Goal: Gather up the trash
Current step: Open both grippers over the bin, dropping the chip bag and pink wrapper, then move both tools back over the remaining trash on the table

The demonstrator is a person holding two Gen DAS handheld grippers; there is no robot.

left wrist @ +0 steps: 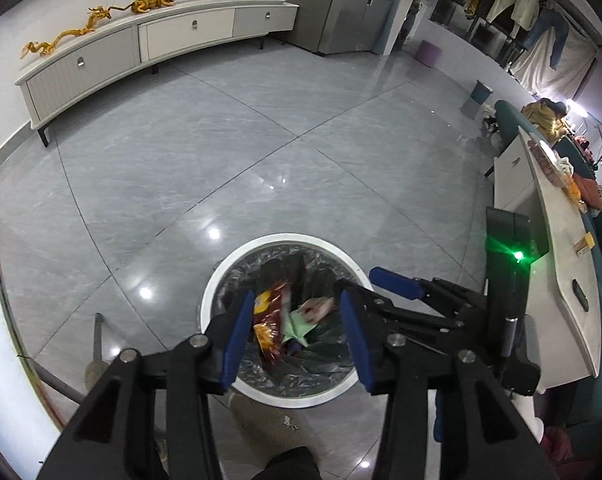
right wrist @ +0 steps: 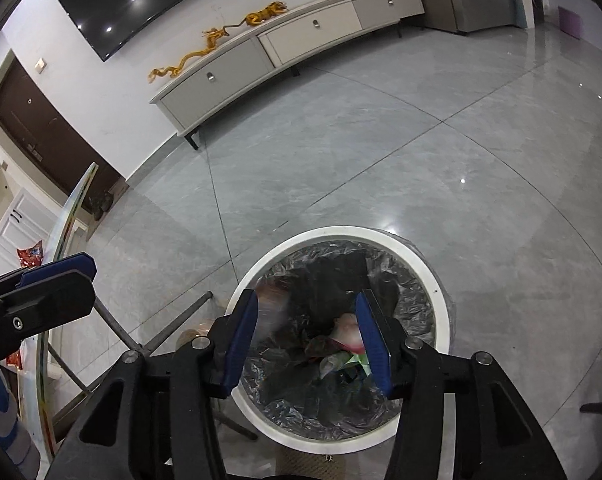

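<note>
Left wrist view: the trash [left wrist: 289, 320], a red snack wrapper with green and pink scraps, lies inside the bin [left wrist: 221, 276], on its black liner, directly below us. Our left gripper [left wrist: 295, 338] hangs above the bin mouth, jaws apart and holding nothing. Our right gripper [right wrist: 307, 338] hovers over the same opening, also spread and empty. We judge both equally near; any next piece lies away from the bin, on the floor [left wrist: 221, 160] or elsewhere.
</note>
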